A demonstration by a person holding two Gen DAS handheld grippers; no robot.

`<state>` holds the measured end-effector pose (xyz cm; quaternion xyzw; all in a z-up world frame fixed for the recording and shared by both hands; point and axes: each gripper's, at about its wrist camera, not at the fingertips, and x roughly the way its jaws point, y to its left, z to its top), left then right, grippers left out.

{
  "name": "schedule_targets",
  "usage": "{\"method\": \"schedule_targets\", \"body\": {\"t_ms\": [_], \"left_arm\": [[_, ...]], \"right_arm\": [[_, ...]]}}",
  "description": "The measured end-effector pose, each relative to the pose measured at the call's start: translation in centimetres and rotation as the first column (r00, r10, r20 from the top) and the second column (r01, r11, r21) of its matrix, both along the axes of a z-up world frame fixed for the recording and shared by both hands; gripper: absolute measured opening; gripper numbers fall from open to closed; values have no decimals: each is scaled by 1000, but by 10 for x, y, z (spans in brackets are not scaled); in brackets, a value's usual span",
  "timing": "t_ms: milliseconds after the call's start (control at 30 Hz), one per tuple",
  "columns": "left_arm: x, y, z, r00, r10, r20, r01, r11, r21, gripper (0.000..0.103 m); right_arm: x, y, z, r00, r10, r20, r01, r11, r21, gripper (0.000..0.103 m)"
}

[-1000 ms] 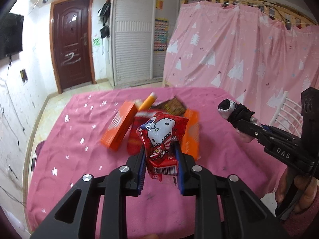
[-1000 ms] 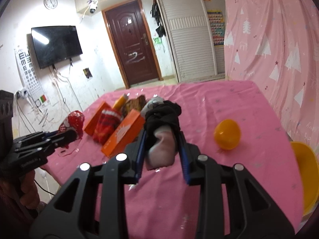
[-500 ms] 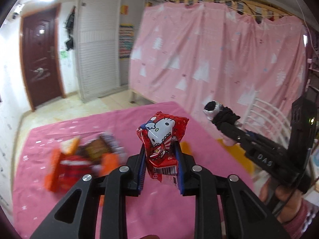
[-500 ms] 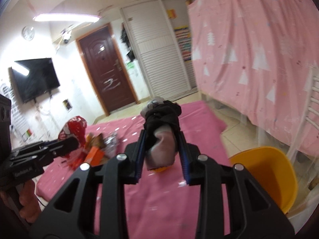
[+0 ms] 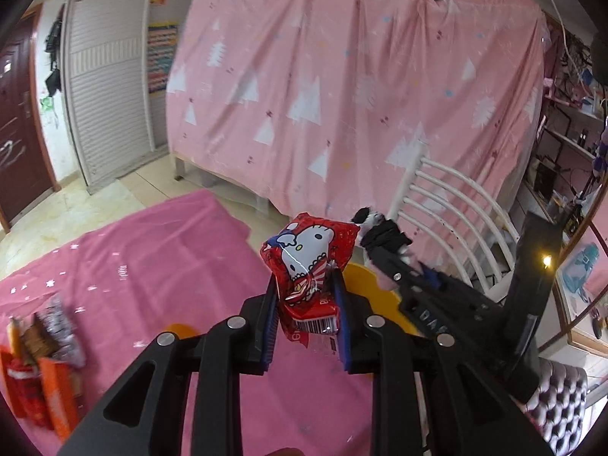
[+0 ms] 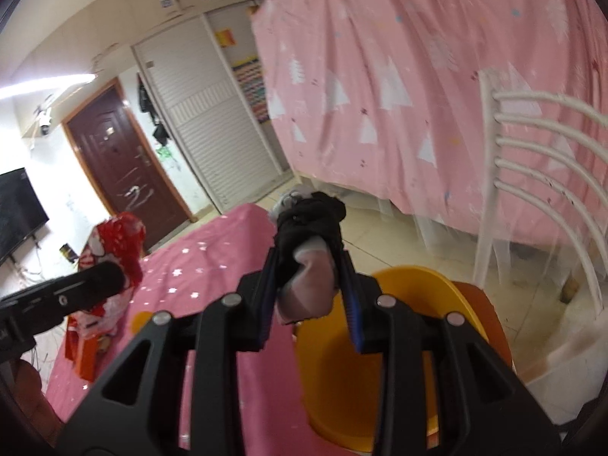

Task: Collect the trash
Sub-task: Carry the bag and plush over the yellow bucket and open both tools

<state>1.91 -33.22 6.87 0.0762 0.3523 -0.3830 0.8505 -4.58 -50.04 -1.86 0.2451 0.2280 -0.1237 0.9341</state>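
My left gripper (image 5: 304, 288) is shut on a red snack wrapper (image 5: 307, 262) printed with a white cartoon cat, held above the pink-covered table (image 5: 152, 262). My right gripper (image 6: 307, 269) is shut on a black and pale rolled sock (image 6: 309, 250). Below and just right of the sock stands a yellow bin (image 6: 342, 364), off the table's right edge. In the left wrist view the right gripper (image 5: 383, 239) reaches in from the right with the sock (image 5: 380, 230), and the yellow bin (image 5: 364, 281) shows behind the wrapper. The right wrist view has the left gripper (image 6: 114, 277) and wrapper (image 6: 119, 243) at left.
A heap of orange boxes and wrappers (image 5: 38, 361) lies at the table's left end. A small orange thing (image 5: 178, 330) lies on the cloth near my left fingers. A white slatted chair (image 5: 448, 212) stands behind the bin, before a pink curtain (image 5: 342, 87). A padded seat (image 5: 562, 399) is lower right.
Both grippers have swung right, away from the heap of boxes, towards the table's right end. The yellow bin has come under the right gripper. Both grips are unchanged.
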Motion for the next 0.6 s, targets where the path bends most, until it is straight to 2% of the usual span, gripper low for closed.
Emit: {"method": "schedule_targets", "body": {"t_ms": [200,367,433,533,600], "left_arm": [[12,-42,-23,996,-38,-79,43,998,51,19],[21,-67,-40,993,-52,-110,60,995,74,20],[23,-74,-44,991,-51,-122,61,995,80,25],[26,-76,-47,990,-47,-134,58,995,79,40],[27,-77,-47,992,-37,-124,47,996,78,45]], "right_arm": [[4,-18,-23,997,-44,-59,46,999,27,32],[4,-27,-31,994,-72,-82,76,996,46,33],[2,-33,-34,992,-88,-86,93,994,54,39],[0,-38,-36,991,-104,-80,110,991,71,52],[-2,-41,-36,991,-111,-76,116,990,75,53]]}}
